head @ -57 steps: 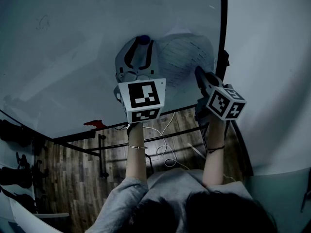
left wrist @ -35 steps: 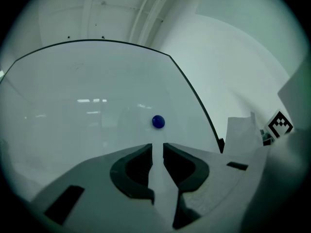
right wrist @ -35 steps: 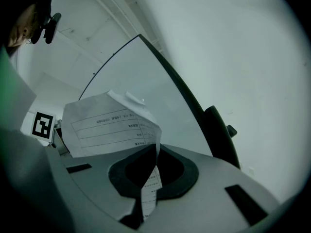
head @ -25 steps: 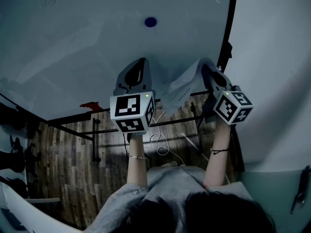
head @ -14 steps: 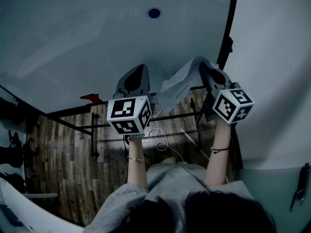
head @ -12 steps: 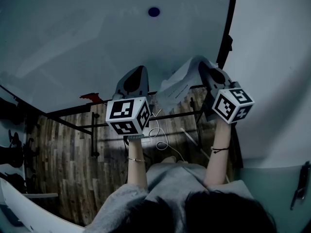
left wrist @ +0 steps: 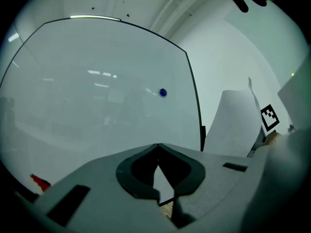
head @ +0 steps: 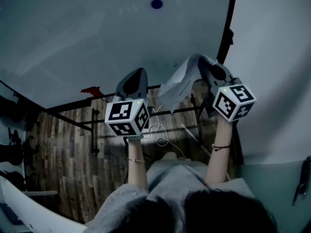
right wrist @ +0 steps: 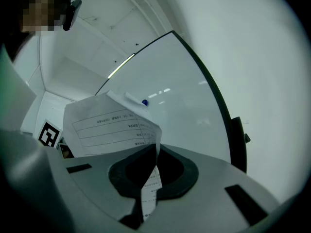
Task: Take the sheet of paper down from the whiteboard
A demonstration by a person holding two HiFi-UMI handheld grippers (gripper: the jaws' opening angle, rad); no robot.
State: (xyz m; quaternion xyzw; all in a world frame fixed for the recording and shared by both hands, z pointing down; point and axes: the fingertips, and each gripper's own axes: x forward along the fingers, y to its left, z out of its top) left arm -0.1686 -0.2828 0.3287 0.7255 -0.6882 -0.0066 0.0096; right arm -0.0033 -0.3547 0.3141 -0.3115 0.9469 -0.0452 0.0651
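The paper [head: 181, 81] was off the whiteboard [head: 87, 38], well below the magnet [head: 156, 4] and clamped in the right hand-held gripper [right wrist: 156, 148]; the left hand-held gripper [left wrist: 156, 149] was closed on nothing, so removal appeared complete.

Sheet of paper [head: 181, 83] now off the whiteboard [head: 97, 38] — in the right gripper [right wrist: 155, 152]

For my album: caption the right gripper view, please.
Right gripper pinches the printed sheet, off the whiteboard with its blue magnet.
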